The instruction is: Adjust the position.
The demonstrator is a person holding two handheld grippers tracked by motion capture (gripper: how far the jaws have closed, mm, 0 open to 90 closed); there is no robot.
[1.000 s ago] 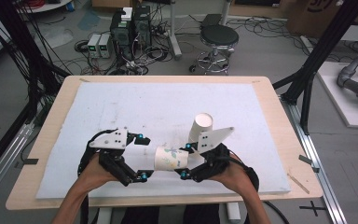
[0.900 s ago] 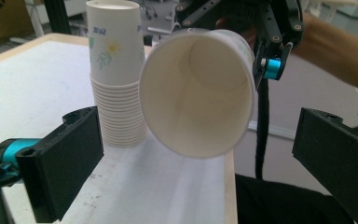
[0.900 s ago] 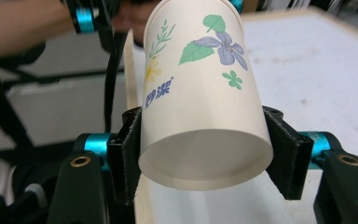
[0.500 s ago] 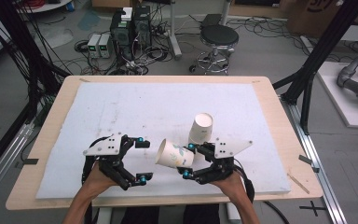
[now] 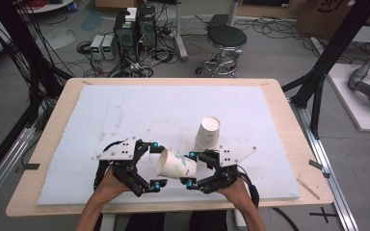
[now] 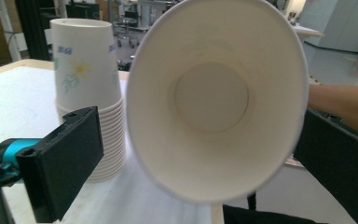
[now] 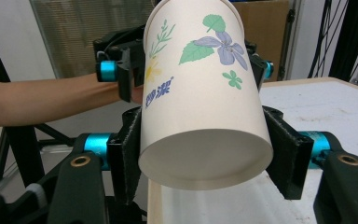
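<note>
Change: since half a second ago both hands have slid slightly right along the near edge of the bench, and the lone cup lies flatter between them.
High view, bench: pale wooden bench topped by a white, faintly scuffed mat.
High view, cup: a single paper cup lies on its side, mouth toward the left hand-held gripper, base toward the right hand-held gripper.
High view, stack: a nested stack of cups stands upside down just behind the right gripper's grey triangular plate.
Left gripper view: the cup's smooth white inside and round bottom face the camera; the matte black jaws stand apart on either side of the rim, released. The ridged stack, printed with flowers, stands beside it on the mat.
Right gripper view: black jaws press both sides of the tapered cup near its base, grasping it; leaf and violet flower prints show on its wall. The left gripper sits beyond the rim.
</note>
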